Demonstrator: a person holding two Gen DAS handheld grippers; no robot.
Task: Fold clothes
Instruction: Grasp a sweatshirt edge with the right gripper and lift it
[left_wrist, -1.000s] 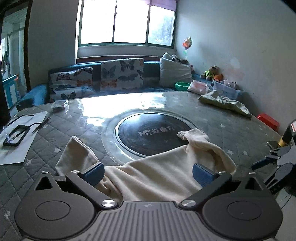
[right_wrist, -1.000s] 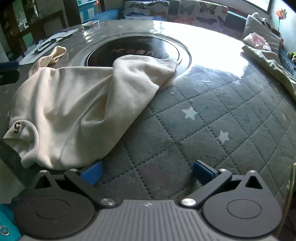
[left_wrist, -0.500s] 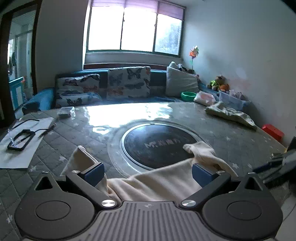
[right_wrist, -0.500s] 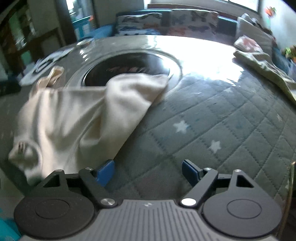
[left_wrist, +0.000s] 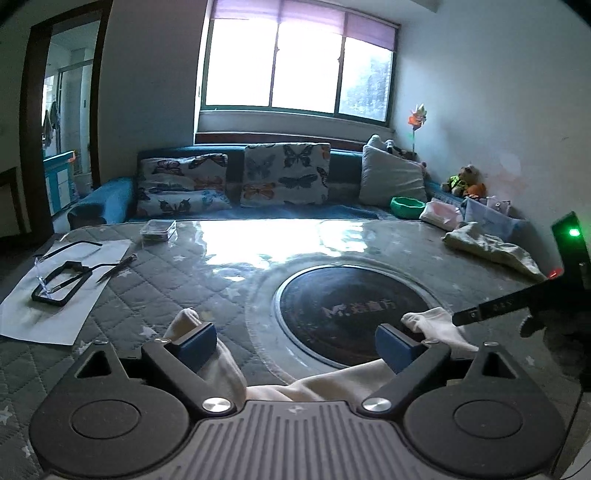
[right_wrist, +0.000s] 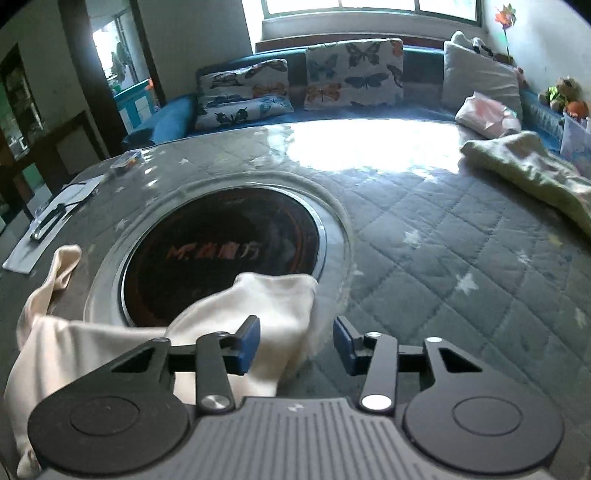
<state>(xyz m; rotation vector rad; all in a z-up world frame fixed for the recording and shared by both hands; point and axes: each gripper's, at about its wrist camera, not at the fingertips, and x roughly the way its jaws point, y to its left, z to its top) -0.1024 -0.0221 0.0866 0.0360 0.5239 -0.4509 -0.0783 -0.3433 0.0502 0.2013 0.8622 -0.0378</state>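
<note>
left gripper (left_wrist: 295, 343): jaws spread wide and just now easing inward a little; nothing pinched. cream cloth passes under and between the blue pads, and i cannot tell whether it touches them.
right gripper (right_wrist: 296, 341): jaws have just been narrowing, now about half spread; a fold of the cream cloth lies between them, beside the left pad, while the right pad stands clear of it over the mat. not pressed on the cloth.
cream garment (right_wrist: 110, 343): crumpled at the near edge of the table, one sleeve end reaching onto the dark disc, the other lying off to the left on the mat.
table (right_wrist: 443, 236): round, with a grey quilted star mat under a glossy clear cover.
dark round disc (right_wrist: 221, 254): set in the table's middle, lettering on it.
white paper (left_wrist: 62, 291): far left, black frame lying on it.
second garment (right_wrist: 528, 166): pale, at the far right edge, well apart.
sofa (left_wrist: 291, 177): beyond the table, butterfly cushions, below the window.
</note>
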